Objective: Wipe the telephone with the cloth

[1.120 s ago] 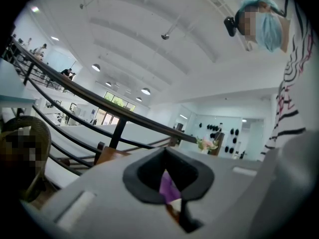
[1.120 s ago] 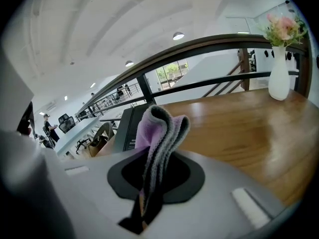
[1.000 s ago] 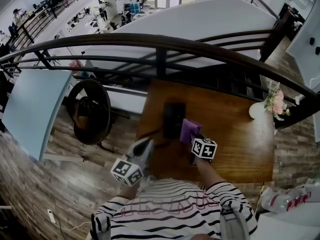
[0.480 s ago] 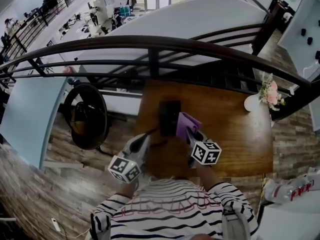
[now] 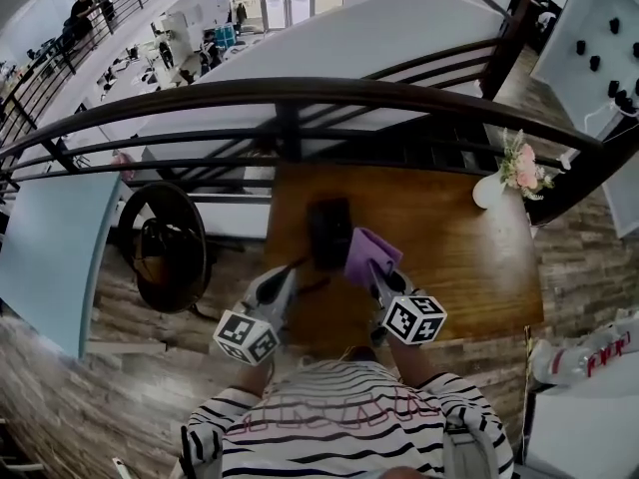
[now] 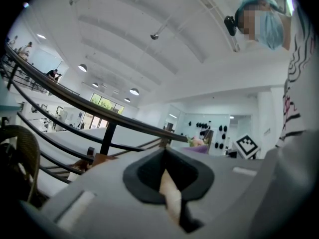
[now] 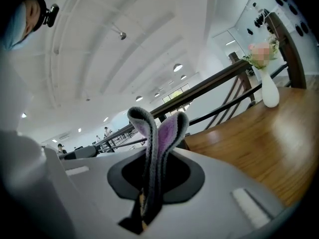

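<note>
In the head view a black telephone (image 5: 329,230) lies on the brown wooden table (image 5: 469,257), near its left side. A purple cloth (image 5: 367,252) hangs just right of the telephone, and my right gripper (image 5: 377,270) is shut on it. The right gripper view shows the folded cloth (image 7: 160,131) standing up from between the closed jaws of the right gripper (image 7: 157,156). My left gripper (image 5: 287,277) sits at the table's near left edge, just short of the telephone, shut with nothing in it. The left gripper (image 6: 167,158) points upward in its own view, toward the ceiling.
A white vase of pink flowers (image 5: 499,180) stands at the table's far right corner, also in the right gripper view as the vase (image 7: 269,89). A dark curved railing (image 5: 300,93) runs behind the table. A round dark chair (image 5: 165,238) stands left of it. A thin cord (image 5: 312,285) trails off the telephone.
The head camera has shifted, so the table sits a bit lower left in view. The right gripper's marker cube has drawn slightly toward the person; the cloth stays beside the telephone.
</note>
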Demonstrator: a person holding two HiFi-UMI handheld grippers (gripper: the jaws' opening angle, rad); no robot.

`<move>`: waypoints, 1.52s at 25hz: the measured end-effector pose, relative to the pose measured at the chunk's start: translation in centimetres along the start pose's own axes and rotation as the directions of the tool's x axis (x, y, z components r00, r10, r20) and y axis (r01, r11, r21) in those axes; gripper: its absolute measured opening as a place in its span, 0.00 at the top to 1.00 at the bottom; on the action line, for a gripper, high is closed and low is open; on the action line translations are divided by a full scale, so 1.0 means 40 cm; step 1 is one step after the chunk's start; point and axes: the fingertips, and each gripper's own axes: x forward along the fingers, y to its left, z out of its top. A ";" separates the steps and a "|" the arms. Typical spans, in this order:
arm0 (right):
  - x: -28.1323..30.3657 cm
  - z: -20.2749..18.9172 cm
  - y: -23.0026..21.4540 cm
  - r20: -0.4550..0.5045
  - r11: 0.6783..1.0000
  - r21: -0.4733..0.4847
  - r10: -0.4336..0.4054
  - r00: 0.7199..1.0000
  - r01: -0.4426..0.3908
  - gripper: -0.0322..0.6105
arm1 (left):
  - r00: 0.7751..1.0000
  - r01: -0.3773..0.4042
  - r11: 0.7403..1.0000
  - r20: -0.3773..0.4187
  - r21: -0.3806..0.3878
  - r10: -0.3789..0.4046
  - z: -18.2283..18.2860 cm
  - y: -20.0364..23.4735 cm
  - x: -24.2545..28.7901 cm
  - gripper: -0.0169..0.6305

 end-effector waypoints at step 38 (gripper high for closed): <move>-0.085 -0.109 0.142 0.021 0.999 -0.033 -0.010 1.000 0.011 0.89 | 0.997 0.063 0.998 -0.047 -0.021 -0.064 -0.054 -0.016 -0.095 0.97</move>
